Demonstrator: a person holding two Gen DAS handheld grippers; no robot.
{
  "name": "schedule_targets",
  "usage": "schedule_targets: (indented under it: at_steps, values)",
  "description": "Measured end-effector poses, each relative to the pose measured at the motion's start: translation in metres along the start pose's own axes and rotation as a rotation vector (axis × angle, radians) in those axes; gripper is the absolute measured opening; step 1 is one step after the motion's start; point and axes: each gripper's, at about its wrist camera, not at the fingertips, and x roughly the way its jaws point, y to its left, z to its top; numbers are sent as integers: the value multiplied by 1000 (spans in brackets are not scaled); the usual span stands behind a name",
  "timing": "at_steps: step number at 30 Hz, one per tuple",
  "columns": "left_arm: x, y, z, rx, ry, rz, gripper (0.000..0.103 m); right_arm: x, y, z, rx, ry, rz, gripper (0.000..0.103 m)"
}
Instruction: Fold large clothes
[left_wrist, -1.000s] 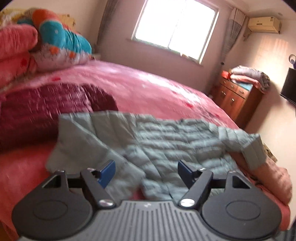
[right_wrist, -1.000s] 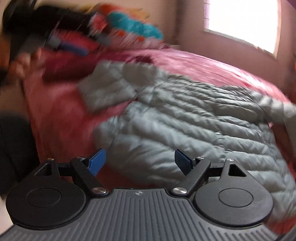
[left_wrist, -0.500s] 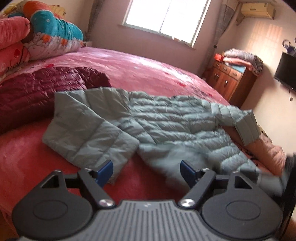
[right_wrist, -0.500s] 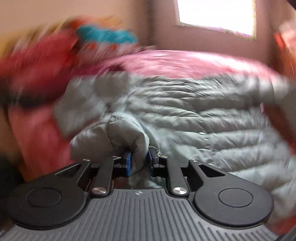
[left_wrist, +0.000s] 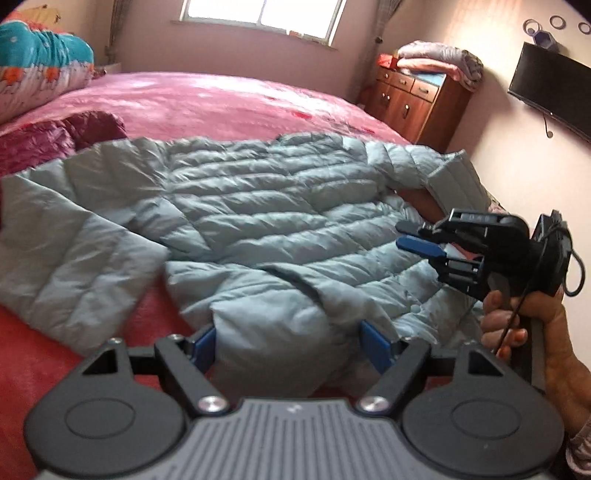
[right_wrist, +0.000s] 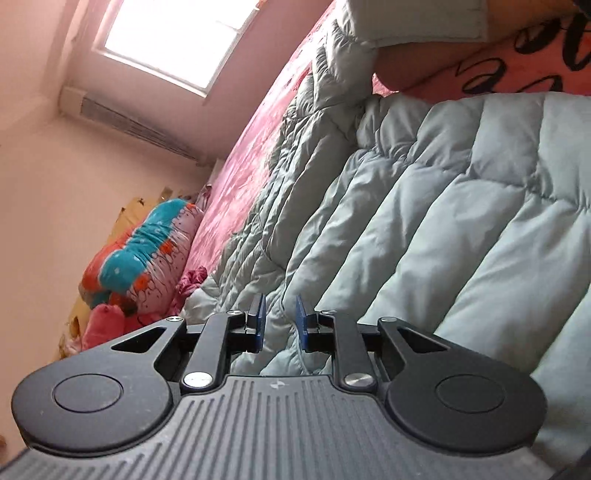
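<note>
Hem handling matters most here: the grey-green padded jacket (left_wrist: 266, 206) lies spread face-down across the pink bed (left_wrist: 207, 99), and a clean fold likely needs both lower corners lifted evenly so the puffy layers do not slide. The left gripper (left_wrist: 288, 341) has its fingers spread wide around a bulge of the hem, pads not pressing it. The right gripper (left_wrist: 415, 236), rolled onto its side in a hand (left_wrist: 532, 325), has just been parting its fingers slightly; they stand narrowly apart, nothing clamped between them.
</note>
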Motion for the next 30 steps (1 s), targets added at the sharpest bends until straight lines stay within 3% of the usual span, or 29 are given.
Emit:
schedule_targets:
  at_steps: [3,5,7,9,10,12,13,19,22,25,27,29,30]
  values:
    - [8,-1,-3,-44,24,-56,79,-7,5,2,-36,-2,-15,30]
    - [12,1,-3,-83,36,-99,79,-8,8,7,-64,-12,-22,43]
    - [17,3,-3,-132,38,-143,79,-13,9,11,-97,-35,-36,70]
    - [21,4,-4,-170,42,-160,79,-16,11,18,-134,-70,-47,73]
    - [23,6,-4,-187,48,-161,79,-20,11,23,-157,-90,-56,79]
    - [28,12,-6,-227,64,-165,79,-30,10,31,-203,-150,-96,101]
    - [29,15,-8,-250,68,-169,79,-35,8,36,-223,-185,-131,103]
    - [39,26,-14,-337,86,-194,79,-66,-22,60,-309,-296,-430,103]
    - [46,29,-12,-370,94,-191,78,-65,-48,69,-229,-244,-426,103]
    - [50,30,-10,-396,93,-180,62,-51,-62,67,-199,-154,-428,103]
    - [52,31,-9,-410,86,-173,42,-36,-56,65,-256,-126,-439,102]
    - [51,31,-7,-409,81,-162,28,-27,-54,59,-272,-79,-413,73]
    - [49,30,-6,-405,78,-155,22,-18,-50,56,-292,-45,-423,43]
